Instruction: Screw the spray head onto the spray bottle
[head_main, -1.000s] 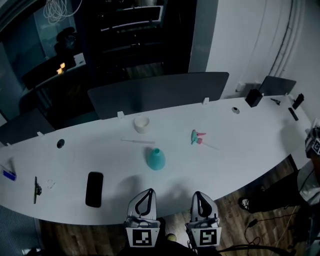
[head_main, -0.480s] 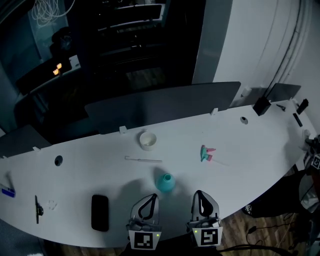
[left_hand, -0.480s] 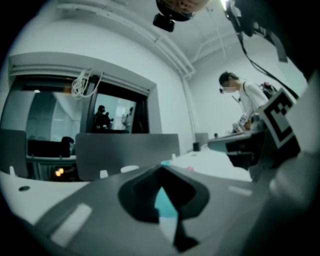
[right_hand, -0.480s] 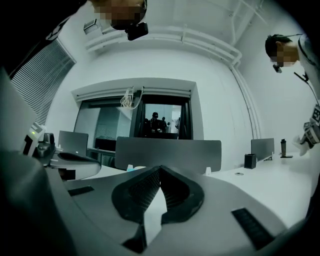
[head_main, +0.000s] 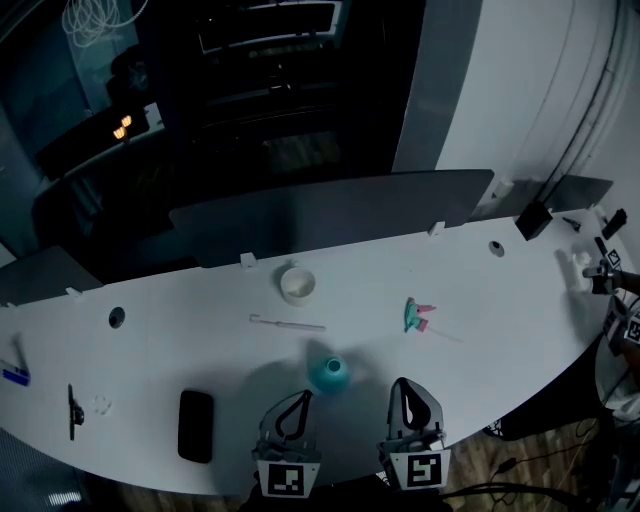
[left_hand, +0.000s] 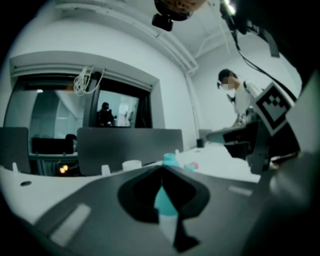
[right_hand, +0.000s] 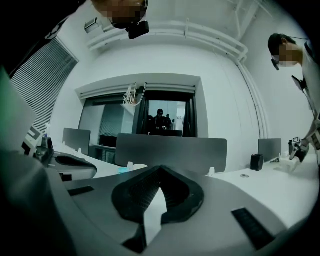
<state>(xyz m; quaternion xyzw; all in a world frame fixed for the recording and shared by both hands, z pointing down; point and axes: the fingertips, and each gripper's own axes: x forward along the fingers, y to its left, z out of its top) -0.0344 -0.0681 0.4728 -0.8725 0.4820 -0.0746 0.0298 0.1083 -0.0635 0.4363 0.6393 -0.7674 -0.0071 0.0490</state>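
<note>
A teal spray bottle (head_main: 329, 373) without its head stands upright on the white table (head_main: 500, 300) near the front edge. The same teal spray bottle (left_hand: 169, 162) shows just beyond the jaw tips in the left gripper view. The teal and pink spray head (head_main: 417, 316) lies on its side farther back to the right. My left gripper (head_main: 297, 400) is shut and empty, just in front of the bottle. Shut and empty as well, my right gripper (head_main: 404, 390) sits to the bottle's right. Only the teal top of the bottle (right_hand: 122, 170) peeks over the right gripper's body.
A white cup (head_main: 297, 284) and a thin white tube (head_main: 287, 322) lie behind the bottle. A black phone (head_main: 195, 425) lies at the front left. Grey partition screens (head_main: 330, 215) line the table's far edge. A person (left_hand: 239, 97) stands at the right end.
Both grippers have come forward over the table edge toward the bottle, which now sits closer to them in the head view. Both stay shut.
</note>
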